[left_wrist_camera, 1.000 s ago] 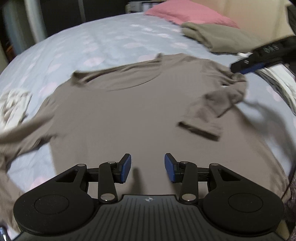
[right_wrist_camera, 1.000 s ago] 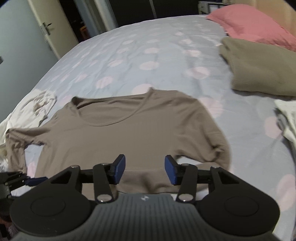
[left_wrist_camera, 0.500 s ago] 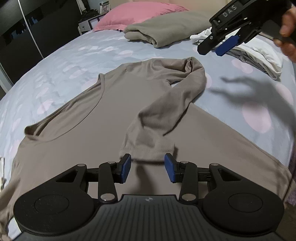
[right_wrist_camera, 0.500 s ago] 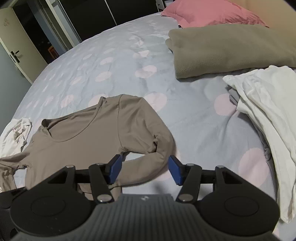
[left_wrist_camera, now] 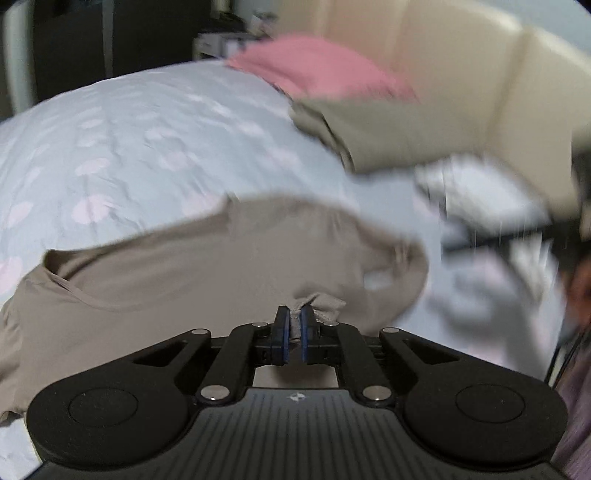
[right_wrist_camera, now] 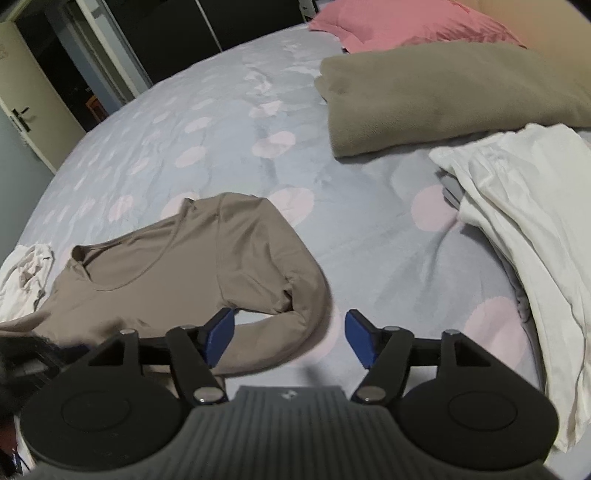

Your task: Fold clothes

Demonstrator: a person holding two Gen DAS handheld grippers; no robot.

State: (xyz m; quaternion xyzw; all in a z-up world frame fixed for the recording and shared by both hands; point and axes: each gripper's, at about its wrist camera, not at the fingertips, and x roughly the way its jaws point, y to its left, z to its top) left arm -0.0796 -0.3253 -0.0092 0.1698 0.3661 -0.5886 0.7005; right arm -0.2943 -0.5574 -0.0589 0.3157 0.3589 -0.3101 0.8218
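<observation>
A taupe long-sleeved shirt (left_wrist_camera: 184,280) lies flat on the bed, neckline to the left; it also shows in the right wrist view (right_wrist_camera: 192,266). Its right sleeve (right_wrist_camera: 288,317) is folded back across the body. My left gripper (left_wrist_camera: 293,328) is shut on the cuff (left_wrist_camera: 321,304) of that sleeve. My right gripper (right_wrist_camera: 290,338) is open and empty, hovering just above the bed beside the sleeve's bend. The left wrist view is motion-blurred.
The bed has a pale blue cover with pink dots (right_wrist_camera: 229,122). A folded olive blanket (right_wrist_camera: 443,92) and a pink pillow (right_wrist_camera: 406,26) lie at the head. A pile of white clothes (right_wrist_camera: 524,206) lies at the right, a crumpled white garment (right_wrist_camera: 22,284) at the left.
My left gripper has closed on the sleeve cuff and swung its view toward the headboard. My right gripper has opened wider and dropped closer to the sleeve's bend.
</observation>
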